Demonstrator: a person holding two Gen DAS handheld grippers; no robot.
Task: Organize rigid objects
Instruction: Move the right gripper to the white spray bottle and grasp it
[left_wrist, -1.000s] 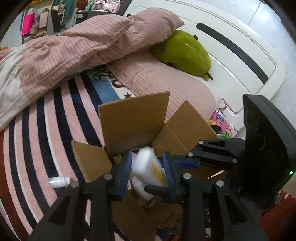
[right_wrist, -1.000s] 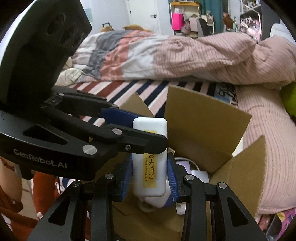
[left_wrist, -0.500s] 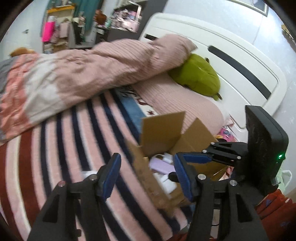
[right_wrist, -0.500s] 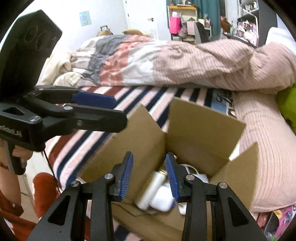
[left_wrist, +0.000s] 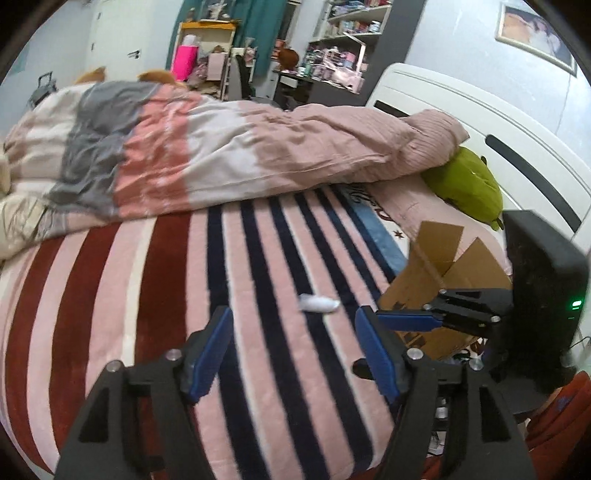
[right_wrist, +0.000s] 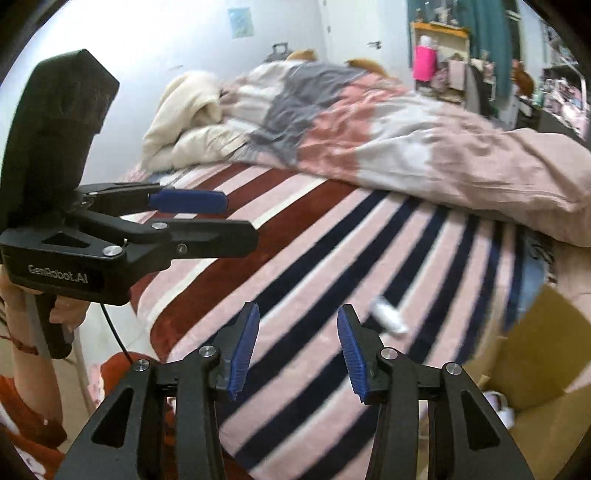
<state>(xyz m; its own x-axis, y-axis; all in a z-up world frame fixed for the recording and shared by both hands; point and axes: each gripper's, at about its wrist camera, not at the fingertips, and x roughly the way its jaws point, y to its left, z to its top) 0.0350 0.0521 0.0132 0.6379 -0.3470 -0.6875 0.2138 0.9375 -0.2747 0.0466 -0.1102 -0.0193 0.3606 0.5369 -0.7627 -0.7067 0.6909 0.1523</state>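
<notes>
**One small bottle left out on the striped blanket**

Striped bedding, pink with dark blue and red bands, fills both wrist views (left_wrist: 155, 295). Nearest the lenses, each claw is empty and its jaws are opening: the left gripper (left_wrist: 295, 354) stands wide apart, the right gripper (right_wrist: 297, 350) less so, with only blanket between the blue pads.

Just beyond lies a small white bottle (left_wrist: 318, 303), flat on its side on a pink stripe, well apart from both claws. From the left gripper it sits ahead and slightly right of centre; from the right gripper it is ahead and off to the right (right_wrist: 388, 319). Its long axis runs roughly crosswise to the left claw's line. Likely the left gripper is better lined up.

Past the bottle stands the open cardboard box (left_wrist: 439, 269), flaps up, its contents mostly hidden. Farther back a rumpled duvet (left_wrist: 221, 155) lies heaped.
</notes>
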